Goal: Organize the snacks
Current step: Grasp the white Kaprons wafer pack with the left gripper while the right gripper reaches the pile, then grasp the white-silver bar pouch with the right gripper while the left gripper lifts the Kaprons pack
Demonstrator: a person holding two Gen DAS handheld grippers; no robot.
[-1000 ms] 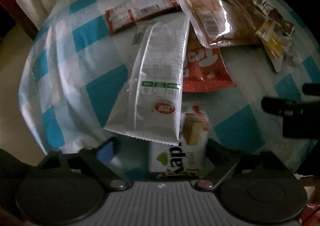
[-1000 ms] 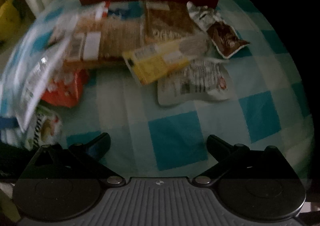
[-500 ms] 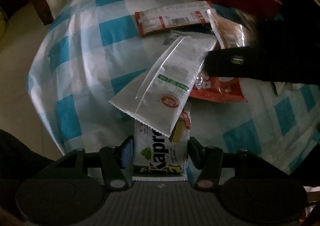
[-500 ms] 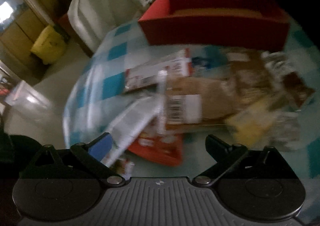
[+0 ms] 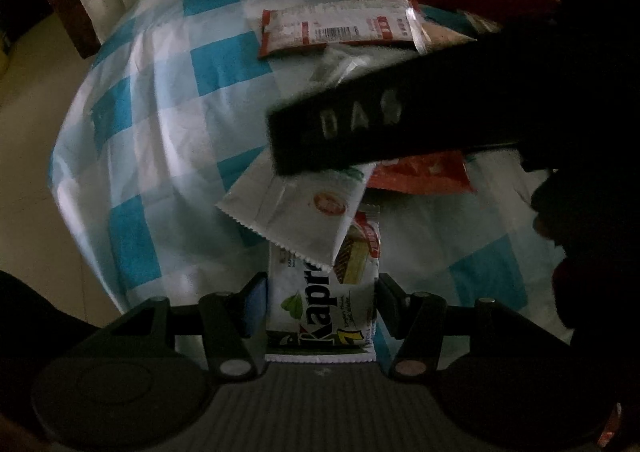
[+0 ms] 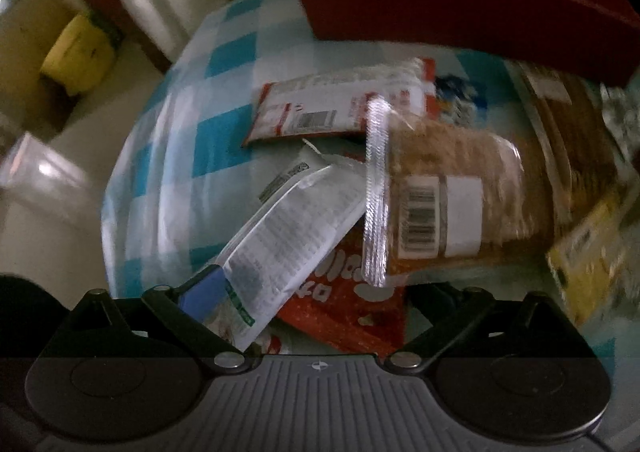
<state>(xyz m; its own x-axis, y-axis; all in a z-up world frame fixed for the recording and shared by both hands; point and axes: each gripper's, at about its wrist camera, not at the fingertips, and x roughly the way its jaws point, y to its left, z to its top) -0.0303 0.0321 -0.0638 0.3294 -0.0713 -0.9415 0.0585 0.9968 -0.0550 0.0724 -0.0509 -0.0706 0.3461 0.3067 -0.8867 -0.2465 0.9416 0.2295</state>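
My left gripper is shut on a white Kapro wafer pack. A long silver-white packet lies across the pack's far end. The right gripper's dark body crosses the left wrist view above the pile. My right gripper is open over the silver-white packet and a red snack bag. A clear pack of brown biscuits, a red-and-white bar and a yellow pack lie beyond.
A red box stands at the back of the blue-and-white checked cloth. The cloth drops off at the left edge to a pale floor. A yellow object sits far left.
My left gripper closed on the wafer pack. My right gripper swung left and forward, from the checked cloth to over the silver-white packet and red bag.
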